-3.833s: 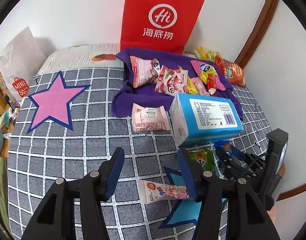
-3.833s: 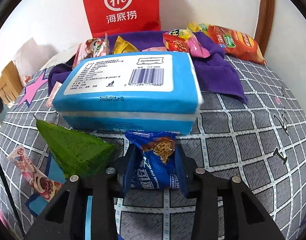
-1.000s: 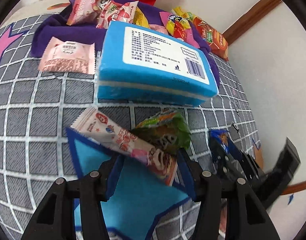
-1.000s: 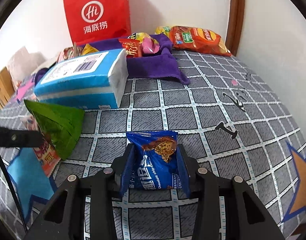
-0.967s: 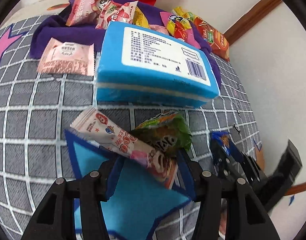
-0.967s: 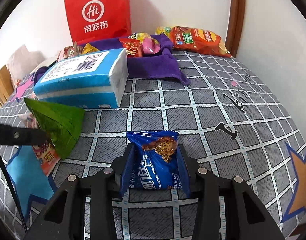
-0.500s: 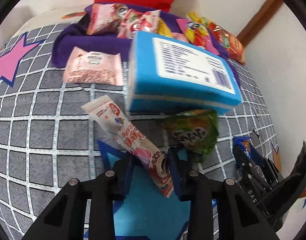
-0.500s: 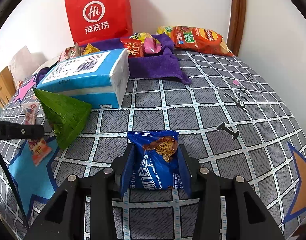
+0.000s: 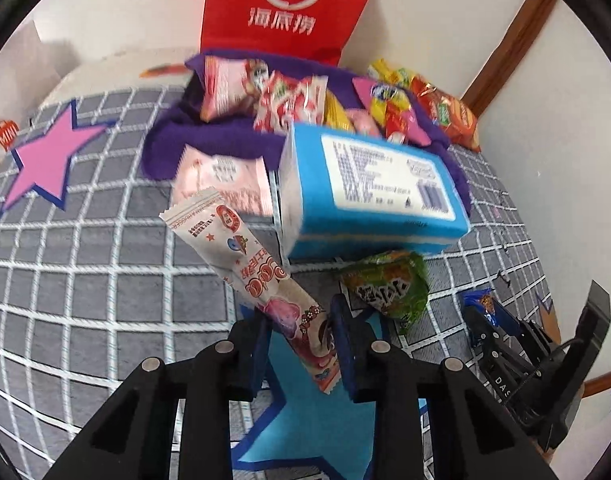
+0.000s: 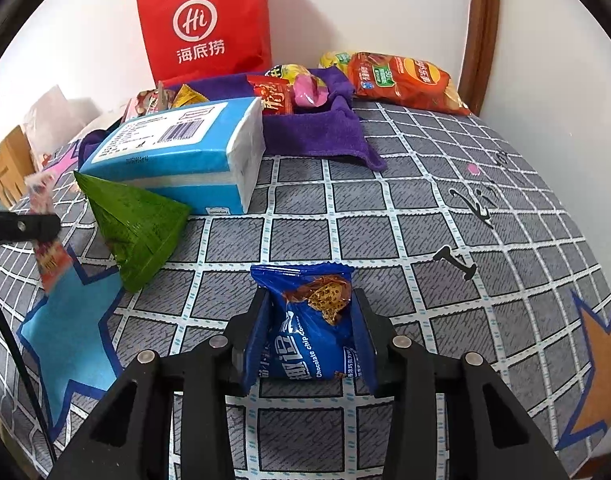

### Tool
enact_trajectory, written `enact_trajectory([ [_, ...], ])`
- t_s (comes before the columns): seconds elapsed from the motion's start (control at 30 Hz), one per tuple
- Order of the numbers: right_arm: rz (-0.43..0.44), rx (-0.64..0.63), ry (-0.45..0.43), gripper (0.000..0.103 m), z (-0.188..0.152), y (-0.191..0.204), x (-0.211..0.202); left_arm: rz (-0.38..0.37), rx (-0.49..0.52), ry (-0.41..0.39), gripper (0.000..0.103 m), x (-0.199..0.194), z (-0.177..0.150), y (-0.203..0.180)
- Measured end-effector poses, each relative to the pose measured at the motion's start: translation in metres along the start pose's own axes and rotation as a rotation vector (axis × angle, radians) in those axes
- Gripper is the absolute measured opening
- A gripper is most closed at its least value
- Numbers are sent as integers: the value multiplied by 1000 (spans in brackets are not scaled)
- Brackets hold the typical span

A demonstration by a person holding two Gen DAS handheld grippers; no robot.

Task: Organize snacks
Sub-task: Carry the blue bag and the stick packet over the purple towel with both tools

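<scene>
While both of my grippers are loaded, I judge the step in hand to be the carry: two snacks are gripped and neither has yet been set down where it belongs.

My left gripper [image 9: 299,334] is clamped on the lower end of a long pink-and-white stick-shaped snack packet [image 9: 245,264]. The packet stands up and away from the jaws, tilted toward the left, and appears lifted clear of the grey grid-patterned tablecloth [image 9: 85,264]. A blue star patch [image 9: 305,412] lies directly below it.

My right gripper [image 10: 311,342] is closed on a small blue foil packet of chocolate chip cookies [image 10: 311,320], held across its width. I cannot tell whether the packet's base touches the cloth.

Other items noted:
- A green triangular foil packet [image 10: 135,222] lies just beside the large blue-and-white tissue pack [image 10: 177,148], near the blue star.
- A purple cloth [image 10: 313,132] behind the tissue pack carries a heap of mixed snacks, in front of a red paper bag with a white logo [image 10: 203,24].
- A flat pale pink packet [image 9: 221,184] lies at the cloth's near edge.

My assessment: the purple cloth is the likely collection point, though nothing confirms it. The next move calls for carrying each packet over or around the tissue pack, which stands between grippers and cloth. The stick packet is gripped at one end only; it may swing or slip in transit, so a slow, level approach is advisable.
</scene>
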State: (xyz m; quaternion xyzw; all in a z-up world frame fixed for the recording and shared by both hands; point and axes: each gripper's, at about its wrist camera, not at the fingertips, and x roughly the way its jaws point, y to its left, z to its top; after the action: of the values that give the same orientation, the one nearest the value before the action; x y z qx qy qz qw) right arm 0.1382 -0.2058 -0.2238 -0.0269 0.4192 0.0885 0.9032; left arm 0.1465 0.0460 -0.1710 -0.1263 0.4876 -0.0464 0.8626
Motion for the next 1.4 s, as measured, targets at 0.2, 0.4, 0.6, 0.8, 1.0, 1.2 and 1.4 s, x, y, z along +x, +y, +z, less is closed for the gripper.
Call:
enact_trajectory([
  [0.2, 56, 31, -21, 39, 26, -1, -22, 6, 27, -65, 28, -27, 28, 4],
  [0.4, 91, 74, -78, 39, 69, -7, -50, 11, 34, -120, 28, -44, 63, 3],
  [0.6, 77, 84, -121, 38, 131, -5, -54, 9, 27, -149, 28, -43, 104, -1],
  [0.8, 85, 80, -139, 38, 195, 2, -42, 5, 39, -158, 28, -34, 139, -10],
  [1.0, 116, 76, -116, 38, 248, 12, -12, -1, 45, -165, 28, -17, 177, -17],
  [1.2, 145, 73, -123, 38, 281, 17, 12, -14, 37, -173, 28, -4, 209, -22],
  [1.4, 173, 65, -104, 38, 289, 21, 38, -49, 18, -171, 28, 11, 220, -16],
])
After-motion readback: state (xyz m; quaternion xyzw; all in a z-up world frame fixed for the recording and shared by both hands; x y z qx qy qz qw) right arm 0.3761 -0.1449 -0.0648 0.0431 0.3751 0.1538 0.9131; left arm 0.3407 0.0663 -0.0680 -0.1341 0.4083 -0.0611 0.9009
